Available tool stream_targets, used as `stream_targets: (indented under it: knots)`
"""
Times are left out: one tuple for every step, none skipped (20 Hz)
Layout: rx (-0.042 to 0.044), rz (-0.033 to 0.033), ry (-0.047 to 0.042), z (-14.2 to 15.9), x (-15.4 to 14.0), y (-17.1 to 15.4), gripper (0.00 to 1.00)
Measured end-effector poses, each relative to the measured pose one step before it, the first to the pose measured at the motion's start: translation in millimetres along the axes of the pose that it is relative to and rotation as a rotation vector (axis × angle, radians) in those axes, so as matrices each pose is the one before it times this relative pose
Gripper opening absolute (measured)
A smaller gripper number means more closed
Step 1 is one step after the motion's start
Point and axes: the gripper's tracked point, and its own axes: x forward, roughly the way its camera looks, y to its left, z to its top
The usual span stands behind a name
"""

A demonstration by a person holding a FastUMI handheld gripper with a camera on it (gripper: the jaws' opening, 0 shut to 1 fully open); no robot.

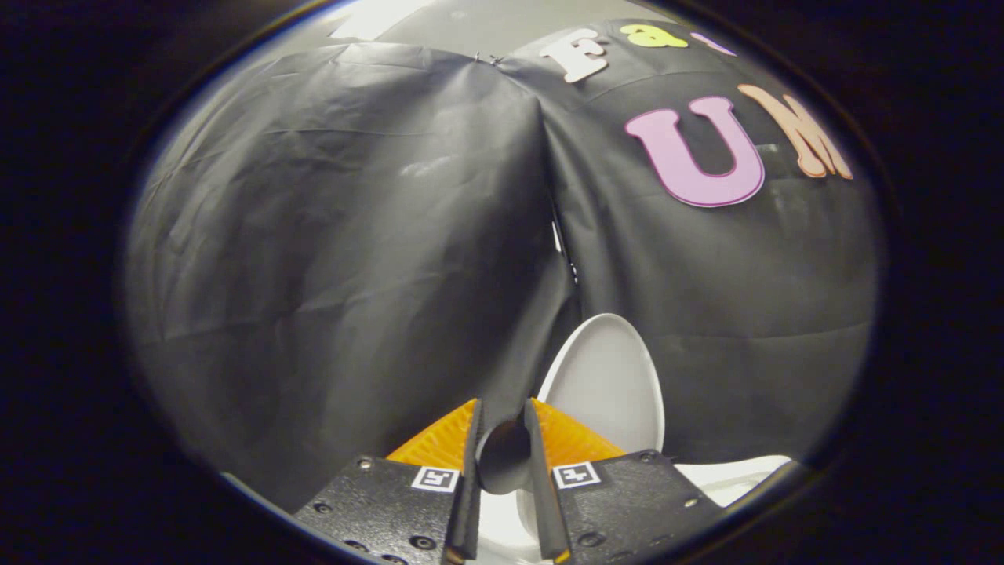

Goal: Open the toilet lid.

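Toilet lid [608, 384] stands raised just beyond the fingers and a bit to their right, near the wall cloth [329, 259], so the opening looks done. Gripper [502, 416] fingers sit close together with a narrow gap, holding nothing. Gripper is pitched upward, facing the cloth, toilet rim [729, 479] low beside it

Dim booth, light came from above. Strong fisheye bend toward edges. Toilet lid [608, 384] caught soft glare; fingers [471, 439] blurred.
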Motion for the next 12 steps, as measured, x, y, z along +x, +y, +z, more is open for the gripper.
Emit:
stream_targets:
  knots:
    - [-0.00677,0.01072,0.00568,-1.41,4.26,4.78,0.31]
    - [-0.00595,0.00586,0.00162,-0.08,3.27,1.35,0.32]
    - [-0.00072,0.00460,0.00117,-1.24,0.11,-0.56,0.33]
    - [0.00262,0.00649,-0.01044,-1.02,-0.48,0.71,0.36]
    - [0.00821,0.00367,-0.00366,-0.08,-1.25,0.06,0.39]
    - [0.00782,0.00156,-0.00858,0.58,-1.71,-0.22,0.41]
    - [-0.00023,-0.00110,-0.00494,0.54,-2.37,-1.71,0.44]
    - [0.00150,0.00641,-0.00404,2.81,-3.37,1.15,0.46]
    - [0.00444,0.00920,0.00012,0.92,-1.13,1.71,0.49]
    - [-0.00112,-0.00533,0.00213,-1.20,-3.00,-1.78,0.52]
    - [-0.00706,0.00442,0.00135,0.95,-3.40,1.45,0.54]
    - [-0.01080,0.02552,-0.01280,3.89,-4.64,4.13,0.57]
